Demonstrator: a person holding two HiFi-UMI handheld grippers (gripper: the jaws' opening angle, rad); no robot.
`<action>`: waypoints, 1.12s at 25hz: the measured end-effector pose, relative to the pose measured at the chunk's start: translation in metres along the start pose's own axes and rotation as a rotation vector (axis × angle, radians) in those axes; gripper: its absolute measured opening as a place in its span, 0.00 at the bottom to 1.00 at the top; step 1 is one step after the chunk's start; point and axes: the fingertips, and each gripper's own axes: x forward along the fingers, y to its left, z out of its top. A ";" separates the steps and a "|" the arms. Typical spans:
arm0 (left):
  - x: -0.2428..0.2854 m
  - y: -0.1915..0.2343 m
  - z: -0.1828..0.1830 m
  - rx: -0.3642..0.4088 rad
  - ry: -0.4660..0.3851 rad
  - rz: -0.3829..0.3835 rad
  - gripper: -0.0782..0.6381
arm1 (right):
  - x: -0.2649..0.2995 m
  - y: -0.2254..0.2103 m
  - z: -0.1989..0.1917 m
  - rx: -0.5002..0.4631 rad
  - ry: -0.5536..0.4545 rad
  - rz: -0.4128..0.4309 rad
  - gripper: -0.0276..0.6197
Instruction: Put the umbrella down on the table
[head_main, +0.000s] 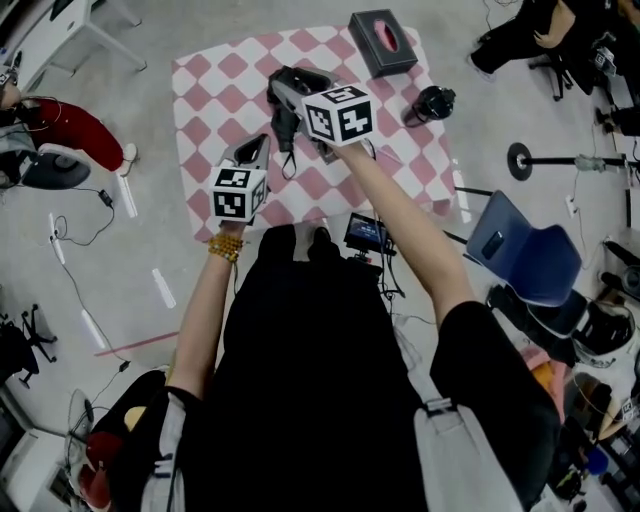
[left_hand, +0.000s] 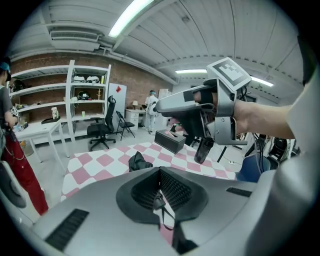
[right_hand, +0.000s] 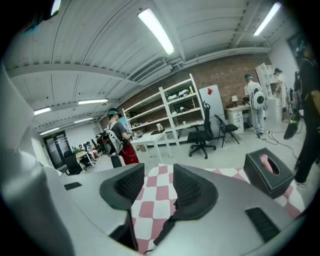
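Black folded umbrella (head_main: 284, 120) lying mid-table on the checked table (head_main: 210, 80), its thin strap (left_hand: 160, 201) pinched in the left gripper (left_hand: 160, 180) by the table's near edge, right gripper (right_hand: 159, 176) above the table, 2 jaws spread, nothing between.

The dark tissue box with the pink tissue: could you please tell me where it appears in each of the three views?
Head view: tissue box at the top, right of centre.
Left gripper view: tissue box near the centre of the picture.
Right gripper view: tissue box at the right, below mid-height.
Shared landmark: the pink-and-white checked tablecloth, under the box in every view.
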 end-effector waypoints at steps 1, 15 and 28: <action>0.000 0.000 0.002 0.003 0.000 -0.001 0.13 | -0.003 0.001 0.004 -0.009 -0.012 0.000 0.33; -0.004 -0.004 0.016 0.028 0.002 0.000 0.13 | -0.041 0.029 0.042 -0.164 -0.163 0.029 0.27; -0.004 -0.012 0.026 0.033 -0.001 -0.002 0.13 | -0.072 0.049 0.046 -0.274 -0.229 0.047 0.23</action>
